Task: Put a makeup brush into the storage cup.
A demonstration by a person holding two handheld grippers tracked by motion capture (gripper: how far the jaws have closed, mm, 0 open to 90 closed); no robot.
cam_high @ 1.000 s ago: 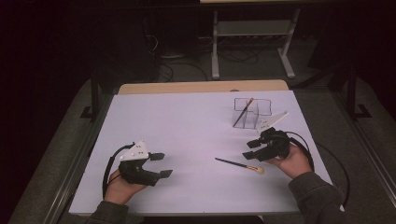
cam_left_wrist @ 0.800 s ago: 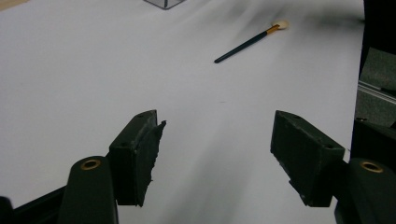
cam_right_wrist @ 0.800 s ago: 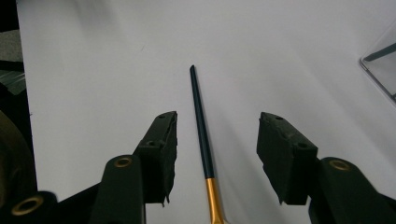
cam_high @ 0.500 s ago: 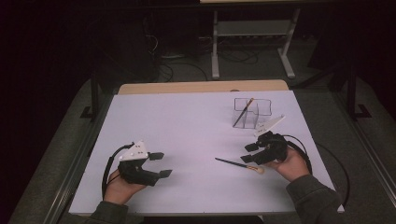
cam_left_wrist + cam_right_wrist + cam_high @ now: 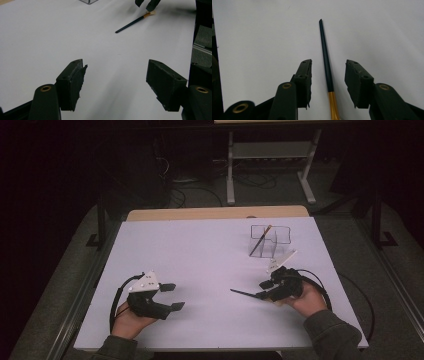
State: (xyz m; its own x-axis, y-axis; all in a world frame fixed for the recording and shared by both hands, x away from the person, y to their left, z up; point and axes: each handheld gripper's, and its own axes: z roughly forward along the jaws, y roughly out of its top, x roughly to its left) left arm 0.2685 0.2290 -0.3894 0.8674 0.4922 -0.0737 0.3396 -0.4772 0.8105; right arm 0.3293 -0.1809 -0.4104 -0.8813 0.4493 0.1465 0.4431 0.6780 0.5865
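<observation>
Since the earlier frame, the right tool (image 5: 263,290) has been brought down over the paintbrush (image 5: 245,293), and its jaws have just been closing, with the brush between them but not yet pressed. At the left, the left tool (image 5: 171,296) is held low over the white tabletop (image 5: 200,255) with its jaws wide apart and nothing between them. Right of the middle, the dark paintbrush with its gold band is seen lying flat on the tabletop. Farther back, a clear holder (image 5: 270,240) is seen with another brush (image 5: 261,240) leaning in it.
</observation>
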